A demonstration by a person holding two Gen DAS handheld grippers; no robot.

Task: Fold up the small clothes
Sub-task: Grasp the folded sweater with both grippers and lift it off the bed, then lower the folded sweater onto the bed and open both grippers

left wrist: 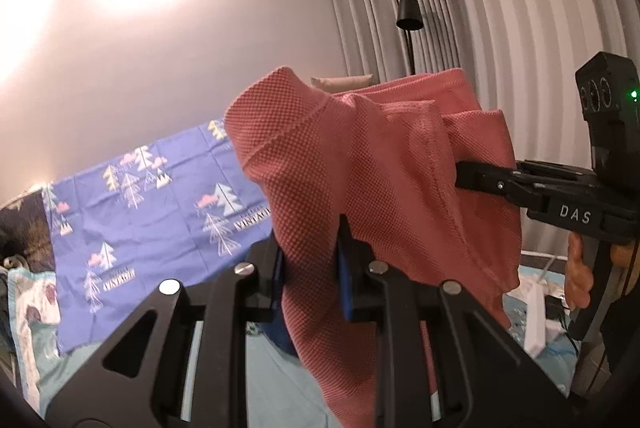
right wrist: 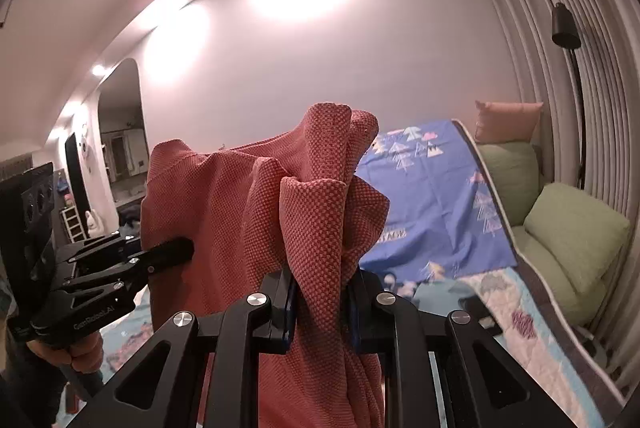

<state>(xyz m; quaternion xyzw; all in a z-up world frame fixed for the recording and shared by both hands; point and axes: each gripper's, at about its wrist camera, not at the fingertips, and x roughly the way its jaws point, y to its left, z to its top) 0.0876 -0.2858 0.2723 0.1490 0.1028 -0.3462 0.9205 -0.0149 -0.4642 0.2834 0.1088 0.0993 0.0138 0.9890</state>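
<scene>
Both your grippers clamp the red knit garment (left wrist: 360, 163) up in the air.

Your left gripper (left wrist: 310, 280) pinches a fold between its blue pads; your right gripper (right wrist: 320, 302) is closed on a bunched edge. "DAS" reads on the right tool, "GenRobot.AI" on the left. Only the right view shows green cushions (right wrist: 576, 228) past the blue tree-print sheet (right wrist: 432, 203).
</scene>
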